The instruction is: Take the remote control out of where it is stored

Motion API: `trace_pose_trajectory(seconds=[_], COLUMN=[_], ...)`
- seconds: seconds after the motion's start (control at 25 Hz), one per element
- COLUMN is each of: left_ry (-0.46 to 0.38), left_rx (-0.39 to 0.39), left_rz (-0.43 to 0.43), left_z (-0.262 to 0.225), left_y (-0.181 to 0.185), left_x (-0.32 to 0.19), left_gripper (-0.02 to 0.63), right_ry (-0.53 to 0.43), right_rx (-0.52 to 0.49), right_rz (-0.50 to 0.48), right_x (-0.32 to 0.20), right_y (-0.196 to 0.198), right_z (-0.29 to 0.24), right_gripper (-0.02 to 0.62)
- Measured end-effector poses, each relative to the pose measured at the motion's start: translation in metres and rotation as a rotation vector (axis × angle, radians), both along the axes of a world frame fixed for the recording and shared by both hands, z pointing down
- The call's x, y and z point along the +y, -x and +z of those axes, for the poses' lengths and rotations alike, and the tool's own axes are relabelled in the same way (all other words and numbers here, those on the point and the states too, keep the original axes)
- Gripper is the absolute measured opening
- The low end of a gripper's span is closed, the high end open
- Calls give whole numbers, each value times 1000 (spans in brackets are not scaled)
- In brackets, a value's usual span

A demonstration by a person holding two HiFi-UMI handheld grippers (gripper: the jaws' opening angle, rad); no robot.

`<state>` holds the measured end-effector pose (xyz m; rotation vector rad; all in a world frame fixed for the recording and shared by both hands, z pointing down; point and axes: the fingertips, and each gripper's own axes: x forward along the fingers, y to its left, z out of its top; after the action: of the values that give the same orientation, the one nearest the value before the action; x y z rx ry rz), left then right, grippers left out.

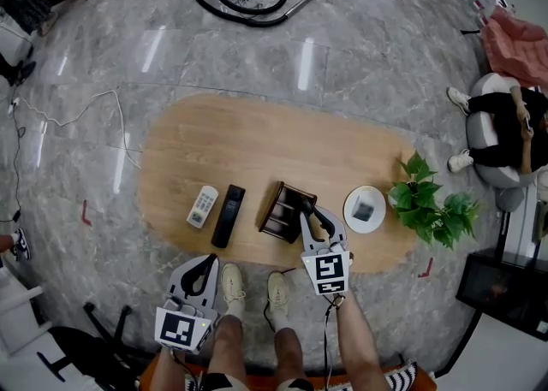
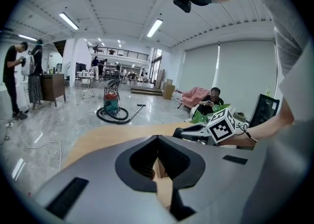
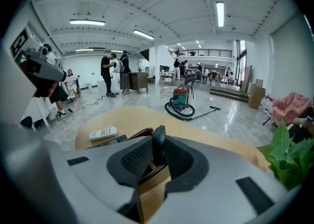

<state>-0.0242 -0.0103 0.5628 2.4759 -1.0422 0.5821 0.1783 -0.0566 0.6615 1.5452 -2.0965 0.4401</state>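
The right claw (image 1: 312,213) is narrowed on the top end of a slim black remote control (image 3: 158,145). This remote stands upright in a dark brown wooden holder (image 1: 281,210), directly under the claw's tips. Both pads seem to press on it, but only on a short part near its tip. The left claw (image 1: 208,259) is closed with nothing in it, well apart to the left.

I see three dangers. With so little surface in the hold, the remote may slip or swing between the pads during the lift. If the pull goes slanted, the remote can catch on the compartment wall. Nothing keeps the holder down, so it may then tilt or rise together with the remote. The holder also stands near the edge of the light wooden oval table (image 1: 257,141), on the claw's own side, so a backward drag could pull it off.
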Motion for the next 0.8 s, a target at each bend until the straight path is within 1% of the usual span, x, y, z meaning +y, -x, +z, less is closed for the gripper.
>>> trace_pose_trajectory(seconds=[0.36,0.8], left_ry=[-27,-69], left_rx=[3,8], left_rz=[-6,-22], left_z=[-24,-62], left_y=[2,12], left_x=[6,11], left_gripper=[5,6], right_ry=[-15,-59], right_rx=[30,50], right_rz=[-21,-60], right_x=[4,2], right_y=[-1,11], right_z=[-25,-71], right_gripper=[83,83])
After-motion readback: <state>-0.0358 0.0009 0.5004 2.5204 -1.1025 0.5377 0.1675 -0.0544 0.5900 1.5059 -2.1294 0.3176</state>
